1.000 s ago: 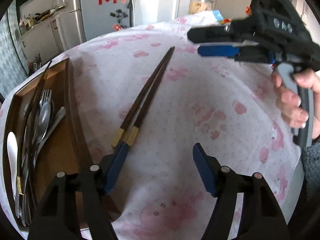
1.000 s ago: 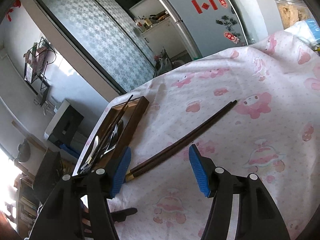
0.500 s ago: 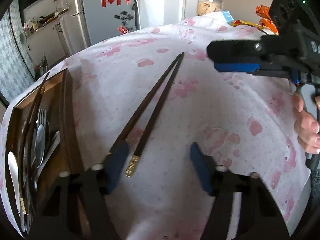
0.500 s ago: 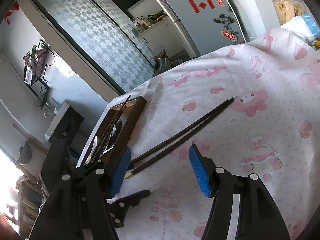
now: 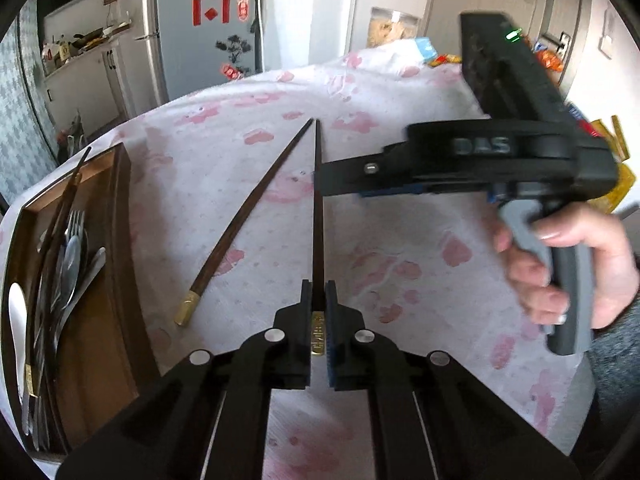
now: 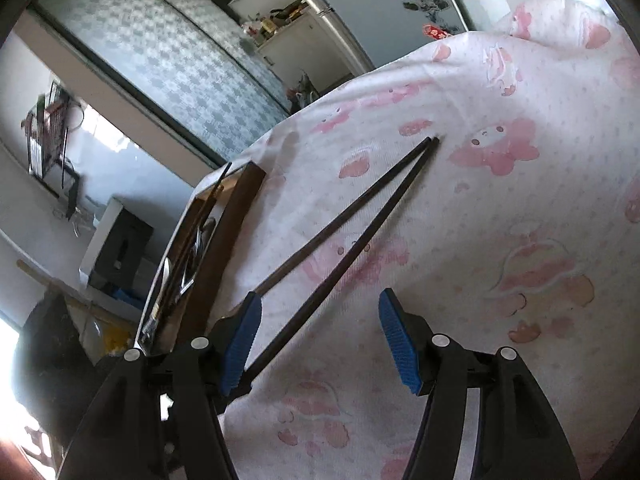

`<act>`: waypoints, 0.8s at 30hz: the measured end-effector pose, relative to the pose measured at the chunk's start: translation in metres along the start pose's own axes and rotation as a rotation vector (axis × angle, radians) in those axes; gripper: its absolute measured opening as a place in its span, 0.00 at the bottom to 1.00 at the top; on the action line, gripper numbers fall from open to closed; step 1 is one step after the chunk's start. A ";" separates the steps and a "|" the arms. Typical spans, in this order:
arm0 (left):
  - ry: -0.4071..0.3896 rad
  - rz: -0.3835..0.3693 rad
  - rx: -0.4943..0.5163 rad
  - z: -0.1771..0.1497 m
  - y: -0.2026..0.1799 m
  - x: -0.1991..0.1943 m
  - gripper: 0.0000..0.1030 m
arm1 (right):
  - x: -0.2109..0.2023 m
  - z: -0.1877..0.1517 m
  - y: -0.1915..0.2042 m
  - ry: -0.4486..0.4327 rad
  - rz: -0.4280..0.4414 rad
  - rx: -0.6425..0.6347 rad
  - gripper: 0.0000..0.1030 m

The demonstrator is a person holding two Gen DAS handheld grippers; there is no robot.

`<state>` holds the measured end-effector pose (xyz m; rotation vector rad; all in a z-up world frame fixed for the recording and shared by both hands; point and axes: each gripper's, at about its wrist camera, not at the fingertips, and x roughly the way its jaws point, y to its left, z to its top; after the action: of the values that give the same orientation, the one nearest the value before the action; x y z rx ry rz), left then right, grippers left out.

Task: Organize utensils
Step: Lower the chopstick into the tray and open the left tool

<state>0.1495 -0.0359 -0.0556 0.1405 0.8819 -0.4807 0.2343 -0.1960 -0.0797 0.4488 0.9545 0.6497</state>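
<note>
From the left wrist, the left gripper [image 5: 318, 304] has just clamped 1 chopstick [image 5: 318, 216] at its gold end; the other chopstick [image 5: 248, 224] lies loose on the pink-printed cloth [image 5: 400, 248], beside the tray [image 5: 120, 248] already holding cutlery. From the right wrist, the right gripper [image 6: 320, 340] hangs open and empty above the cloth; a fridge [image 6: 400, 0] stands behind. Judging by this, 2 chopsticks remain to be trayed.

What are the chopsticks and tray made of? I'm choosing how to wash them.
Chopsticks: apparently dark wood with a smooth finish, the visible butt ends capped in what looks like gold-coloured metal. Tray: seemingly wood, brown, with darker rails and a lighter floor; whether solid or veneer cannot be told.
</note>
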 end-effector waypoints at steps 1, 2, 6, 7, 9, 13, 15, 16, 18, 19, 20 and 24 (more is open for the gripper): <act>-0.011 -0.008 -0.002 0.000 -0.001 -0.005 0.06 | 0.001 0.000 -0.002 -0.003 0.016 0.020 0.60; -0.021 -0.017 -0.002 0.000 -0.003 -0.009 0.06 | 0.001 0.001 -0.004 -0.005 0.023 0.030 0.60; -0.045 -0.051 0.017 -0.004 -0.016 -0.022 0.06 | 0.001 0.002 -0.013 -0.025 0.057 0.090 0.54; -0.046 -0.053 0.029 -0.005 -0.020 -0.024 0.06 | 0.000 0.002 -0.014 -0.029 0.061 0.099 0.49; -0.051 -0.052 0.042 -0.008 -0.026 -0.026 0.06 | 0.000 0.002 -0.018 -0.033 0.049 0.107 0.36; -0.035 -0.049 0.052 -0.015 -0.026 -0.022 0.06 | 0.002 0.002 -0.020 -0.038 0.014 0.102 0.18; -0.029 -0.046 0.050 -0.017 -0.024 -0.020 0.06 | 0.000 0.001 -0.011 -0.049 -0.001 0.070 0.18; -0.029 -0.045 0.049 -0.018 -0.022 -0.020 0.06 | -0.001 0.001 -0.007 -0.055 -0.006 0.054 0.17; -0.040 -0.037 0.046 -0.021 -0.017 -0.028 0.06 | -0.002 0.001 0.008 -0.068 -0.014 0.010 0.17; -0.048 -0.035 0.041 -0.023 -0.014 -0.034 0.06 | -0.002 0.002 0.013 -0.071 -0.012 0.002 0.17; -0.054 -0.031 0.034 -0.025 -0.009 -0.039 0.06 | 0.001 0.003 0.021 -0.065 -0.007 -0.011 0.17; -0.081 0.024 0.005 -0.036 0.016 -0.064 0.06 | 0.026 0.011 0.065 -0.035 0.025 -0.075 0.17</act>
<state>0.0969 0.0121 -0.0307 0.1354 0.7993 -0.4628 0.2346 -0.1320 -0.0496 0.4044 0.8895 0.6957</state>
